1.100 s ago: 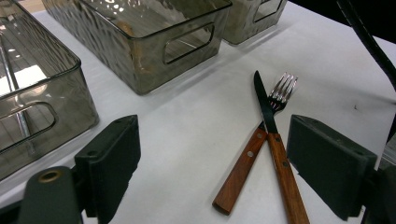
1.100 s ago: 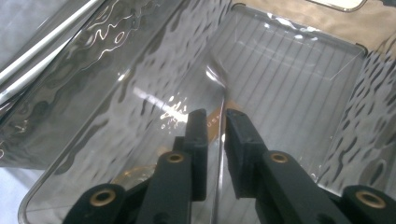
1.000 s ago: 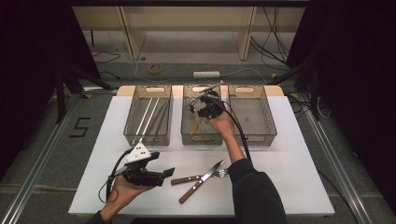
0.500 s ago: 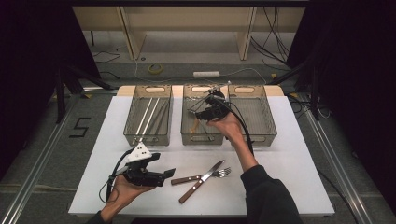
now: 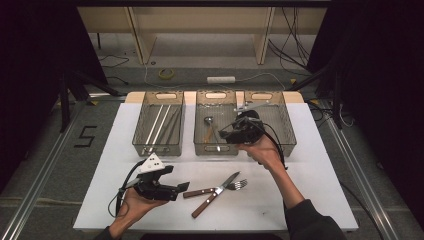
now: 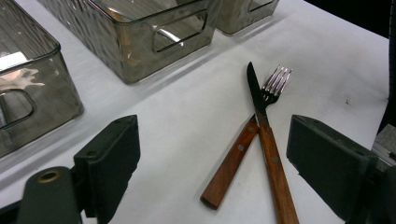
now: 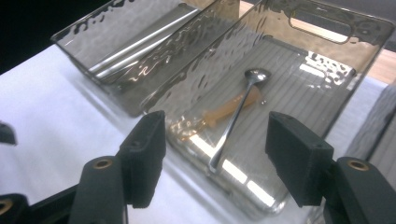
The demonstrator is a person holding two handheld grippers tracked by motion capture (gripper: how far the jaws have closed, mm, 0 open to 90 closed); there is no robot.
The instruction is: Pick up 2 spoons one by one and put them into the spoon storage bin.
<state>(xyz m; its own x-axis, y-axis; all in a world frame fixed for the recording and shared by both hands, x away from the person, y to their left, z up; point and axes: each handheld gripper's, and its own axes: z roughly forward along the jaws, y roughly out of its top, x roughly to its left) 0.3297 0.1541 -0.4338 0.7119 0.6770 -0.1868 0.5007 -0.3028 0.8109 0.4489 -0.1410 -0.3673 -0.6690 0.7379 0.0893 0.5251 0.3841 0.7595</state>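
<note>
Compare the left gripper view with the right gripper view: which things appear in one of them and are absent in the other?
Left gripper view: a knife and a fork with wooden handles, crossed on the white table, beyond open, empty jaws.

Right gripper view: a spoon lying in the middle bin, and thin metal rods in the neighbouring bin; its jaws have just been opening, with nothing between them.

Shared: smoky transparent bins with cut-out handles on the white table.

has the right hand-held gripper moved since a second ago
Yes. The right hand-held gripper has pulled back from over the middle bin toward its near wall, jaws just opened and empty; the spoon lies inside.
</note>
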